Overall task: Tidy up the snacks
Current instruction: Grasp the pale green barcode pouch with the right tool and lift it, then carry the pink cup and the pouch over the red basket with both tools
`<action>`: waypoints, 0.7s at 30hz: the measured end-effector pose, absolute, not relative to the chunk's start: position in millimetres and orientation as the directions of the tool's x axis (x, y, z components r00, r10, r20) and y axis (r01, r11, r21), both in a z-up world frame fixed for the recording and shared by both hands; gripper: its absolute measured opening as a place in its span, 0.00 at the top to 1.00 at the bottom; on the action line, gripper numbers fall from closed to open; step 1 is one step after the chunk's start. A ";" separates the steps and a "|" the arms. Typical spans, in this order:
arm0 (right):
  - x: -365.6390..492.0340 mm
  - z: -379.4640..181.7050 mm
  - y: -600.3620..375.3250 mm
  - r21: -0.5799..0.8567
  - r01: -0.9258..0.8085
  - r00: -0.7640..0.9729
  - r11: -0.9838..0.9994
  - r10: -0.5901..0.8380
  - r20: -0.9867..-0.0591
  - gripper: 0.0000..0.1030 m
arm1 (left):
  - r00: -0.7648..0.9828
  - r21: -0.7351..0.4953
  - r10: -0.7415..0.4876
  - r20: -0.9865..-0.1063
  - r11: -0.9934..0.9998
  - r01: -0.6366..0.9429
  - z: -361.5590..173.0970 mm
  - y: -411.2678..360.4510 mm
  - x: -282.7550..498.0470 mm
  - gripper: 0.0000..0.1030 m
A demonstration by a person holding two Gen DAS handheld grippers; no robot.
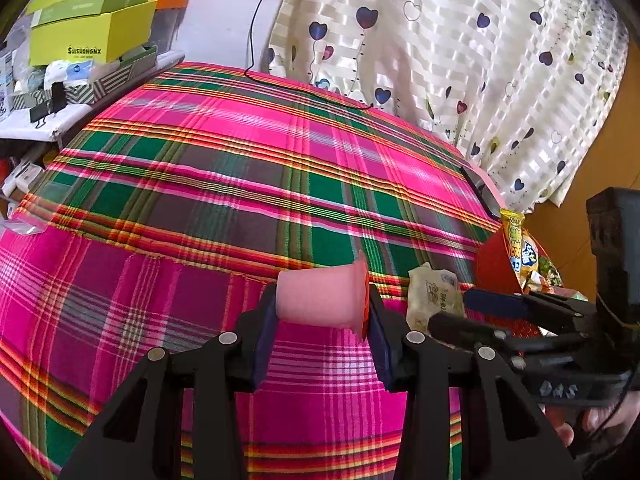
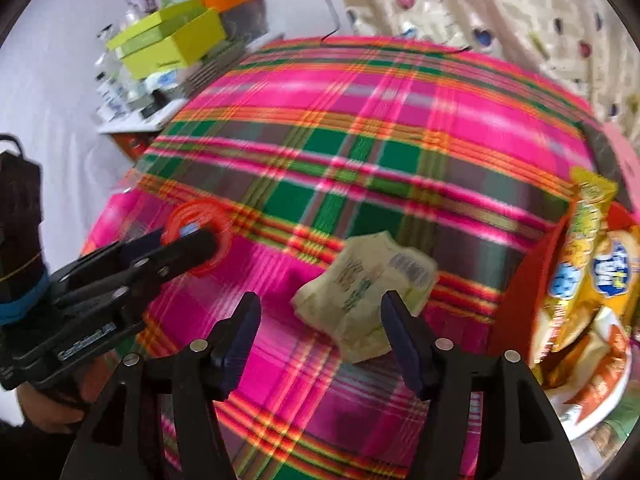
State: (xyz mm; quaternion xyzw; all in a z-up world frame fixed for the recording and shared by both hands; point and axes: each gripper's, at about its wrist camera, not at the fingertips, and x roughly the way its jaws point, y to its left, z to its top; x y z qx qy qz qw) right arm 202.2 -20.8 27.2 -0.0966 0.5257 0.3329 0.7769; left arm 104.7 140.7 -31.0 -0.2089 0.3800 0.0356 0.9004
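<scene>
Pink cup [image 1: 320,296] clamped in left hand-held gripper [image 1: 320,344]; right hand-held gripper [image 2: 320,344] wide open above pale packet [image 2: 366,292].

The yellow-green box [image 1: 94,30] bears the brand "SHISHONGNX".

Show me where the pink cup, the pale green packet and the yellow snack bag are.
pink cup [image 1: 320,298]: left wrist view, its side wall.
pale green packet [image 2: 360,292]: right wrist view, its printed face.
yellow snack bag [image 2: 586,232]: right wrist view, its upper part.
</scene>
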 end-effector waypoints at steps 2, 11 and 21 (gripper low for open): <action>208.1 21.4 -23.4 0.177 -0.582 0.229 0.793 0.370 -0.900 0.39 | 0.710 -0.357 -0.098 -0.697 0.906 -0.225 -31.4 143.6 103.3 0.59; 214.9 5.8 -4.8 0.193 -0.567 0.176 0.800 0.347 -0.921 0.40 | 0.712 -0.380 -0.111 -0.693 0.896 -0.231 -34.1 149.6 98.9 0.59; 216.9 2.8 19.2 0.161 -0.613 0.192 0.773 0.344 -0.919 0.41 | 0.713 -0.389 -0.104 -0.694 0.887 -0.249 -38.0 159.8 94.5 0.59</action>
